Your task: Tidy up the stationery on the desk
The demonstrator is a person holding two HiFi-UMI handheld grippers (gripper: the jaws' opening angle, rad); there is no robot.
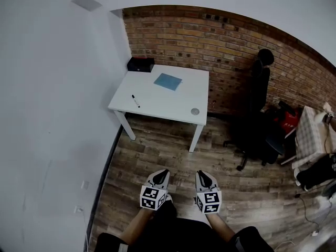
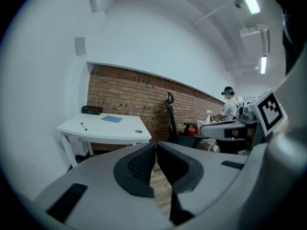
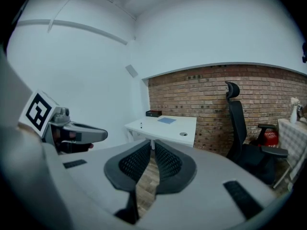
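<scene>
a small room with a brick wall (image 1: 210, 41) at the back, a white wall (image 1: 52, 114) on the left and a wooden plank floor (image 1: 157, 151). a white surface (image 1: 157, 101) stands in the corner where the two walls meet. the stationery lies on it: a black pen (image 1: 136, 101) near its left edge, a blue pad (image 1: 168, 81) flat toward the back, and a black box (image 1: 140, 64) at its back left corner. a small round grey spot (image 1: 195, 111) sits near the front right corner; i cannot tell what it is. a black office chair (image 1: 260, 109) stands to the right of the surface, near the brick wall.

both grippers hang side by side over the floor, well apart from the surface and pointing toward it. the left gripper (image 1: 164, 171) has its fingers (image 2: 139, 164) pressed together with nothing between them. the right gripper (image 1: 201, 172) is the same: fingers (image 3: 168, 164) closed tip to tip, empty. in the left gripper view a person (image 2: 231, 107) is at the far right of the room.
</scene>
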